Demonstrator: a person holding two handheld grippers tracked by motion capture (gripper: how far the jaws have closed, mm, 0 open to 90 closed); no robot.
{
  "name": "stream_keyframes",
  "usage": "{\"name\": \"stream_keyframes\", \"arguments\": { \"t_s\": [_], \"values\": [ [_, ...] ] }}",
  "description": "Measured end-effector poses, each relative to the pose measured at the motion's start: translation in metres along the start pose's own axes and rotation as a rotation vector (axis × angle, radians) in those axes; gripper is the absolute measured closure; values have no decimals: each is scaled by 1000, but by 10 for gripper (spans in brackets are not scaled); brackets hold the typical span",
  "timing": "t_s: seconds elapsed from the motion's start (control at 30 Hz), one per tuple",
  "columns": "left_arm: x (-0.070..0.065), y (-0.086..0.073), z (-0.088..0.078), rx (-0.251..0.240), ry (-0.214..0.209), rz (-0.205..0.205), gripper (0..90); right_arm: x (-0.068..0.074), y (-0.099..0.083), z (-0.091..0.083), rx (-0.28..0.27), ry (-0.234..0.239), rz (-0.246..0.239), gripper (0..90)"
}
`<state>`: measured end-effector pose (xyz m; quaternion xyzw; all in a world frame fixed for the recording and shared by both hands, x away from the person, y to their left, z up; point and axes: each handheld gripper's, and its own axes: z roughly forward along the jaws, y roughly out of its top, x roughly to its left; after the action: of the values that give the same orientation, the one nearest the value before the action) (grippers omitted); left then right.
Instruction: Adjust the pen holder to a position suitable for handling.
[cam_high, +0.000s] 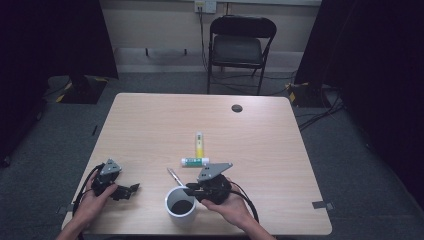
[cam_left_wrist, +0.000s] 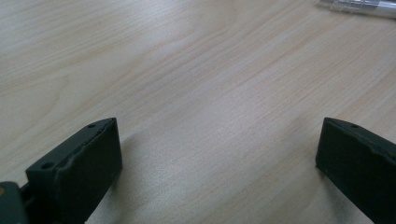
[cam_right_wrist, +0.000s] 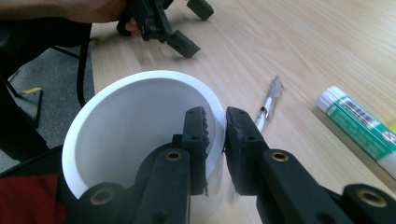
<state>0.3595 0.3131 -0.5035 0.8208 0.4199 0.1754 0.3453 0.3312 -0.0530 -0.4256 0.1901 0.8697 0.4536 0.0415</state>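
Observation:
A white cup (cam_high: 181, 202) stands near the table's front edge, dark inside. My right gripper (cam_high: 190, 190) grips its right rim. In the right gripper view one jaw is inside the cup (cam_right_wrist: 140, 126) and the other outside, and the gripper (cam_right_wrist: 215, 123) is shut on the wall. My left gripper (cam_high: 129, 192) rests to the left of the cup, apart from it. Its jaws stand wide over bare wood, so the left gripper (cam_left_wrist: 217, 135) is open with nothing between them. A silver pen (cam_high: 173, 176) lies just behind the cup, the same pen (cam_right_wrist: 270, 100) beside the rim.
A green and white glue stick (cam_high: 195, 161) lies behind the pen, and a yellow tube (cam_high: 199, 144) beyond it. The wooden table (cam_high: 150, 125) has a cable hole (cam_high: 236, 108) at the back. A black folding chair (cam_high: 240, 45) stands past the far edge.

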Motion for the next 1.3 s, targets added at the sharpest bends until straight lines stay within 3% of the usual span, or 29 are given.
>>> {"name": "stream_keyframes", "arguments": {
  "t_s": [0.6,0.93,1.3],
  "values": [
    [0,0,0,0,0,0,0,-12,-21,-32,-10,-17,1,814],
    [0,0,0,0,0,0,0,-27,-29,-48,-15,-51,39,833],
    [0,0,0,0,0,0,0,-39,-31,-52,-23,-79,56,836]
  ]
}}
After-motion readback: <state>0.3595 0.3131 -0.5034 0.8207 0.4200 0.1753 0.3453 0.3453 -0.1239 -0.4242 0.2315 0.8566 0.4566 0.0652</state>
